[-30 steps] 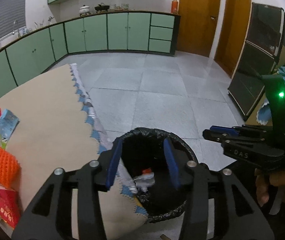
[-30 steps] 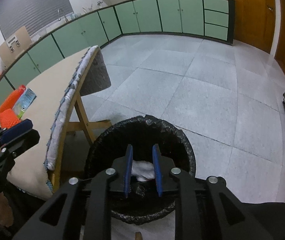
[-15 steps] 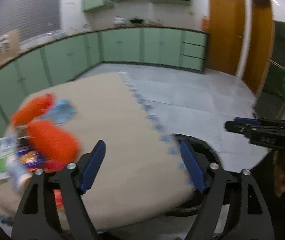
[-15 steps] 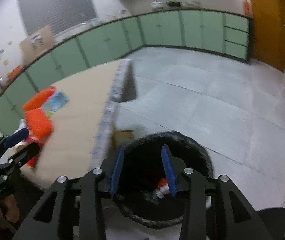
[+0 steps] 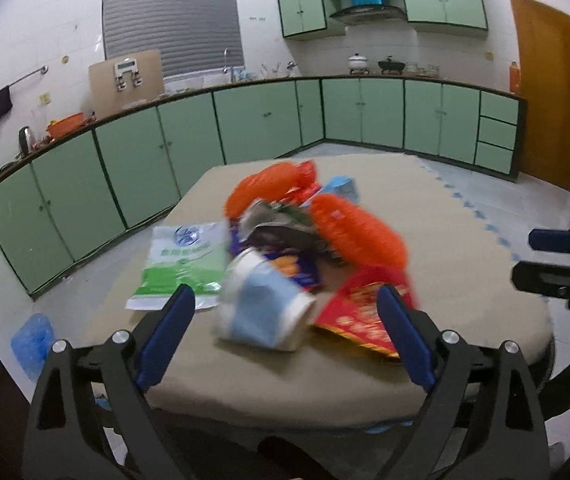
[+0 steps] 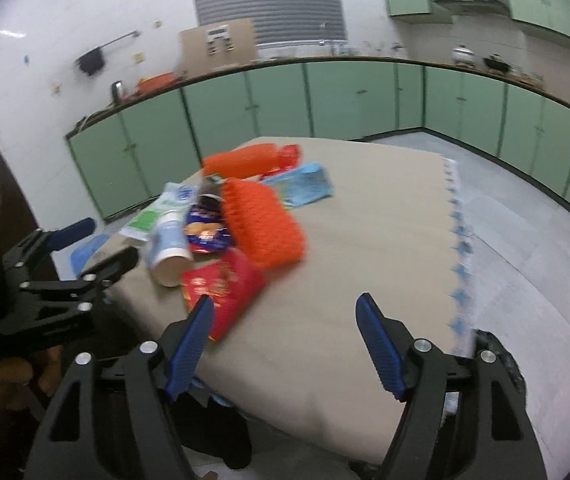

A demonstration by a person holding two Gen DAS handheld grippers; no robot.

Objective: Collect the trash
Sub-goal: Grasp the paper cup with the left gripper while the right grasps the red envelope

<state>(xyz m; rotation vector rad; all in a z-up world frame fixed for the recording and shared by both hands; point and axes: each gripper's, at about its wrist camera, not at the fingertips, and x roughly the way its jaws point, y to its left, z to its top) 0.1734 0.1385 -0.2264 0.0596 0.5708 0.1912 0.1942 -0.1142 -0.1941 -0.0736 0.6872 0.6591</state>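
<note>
A heap of trash lies on the beige-clothed table (image 5: 465, 264): a tipped blue-and-white paper cup (image 5: 263, 306), a red packet (image 5: 365, 316), two orange foam nets (image 5: 355, 230), a green-and-white bag (image 5: 183, 258) and dark wrappers. My left gripper (image 5: 285, 336) faces the cup from the table's near edge, its jaws opening with nothing between them. In the right wrist view the same cup (image 6: 169, 246), red packet (image 6: 221, 290) and orange net (image 6: 263, 226) lie ahead and left of my right gripper (image 6: 285, 344), whose jaws are also opening and empty.
The black-lined bin's rim (image 6: 501, 354) shows at the table's right corner, behind a right finger. Green cabinets (image 5: 245, 128) line the far walls. A blue bag (image 5: 33, 342) lies on the floor at the table's left. Each gripper appears at the edge of the other's view.
Both grippers swung away from over the bin to face the trash heap on the table. Both sets of jaws spread wider; the white scrap between the right jaws is gone.
</note>
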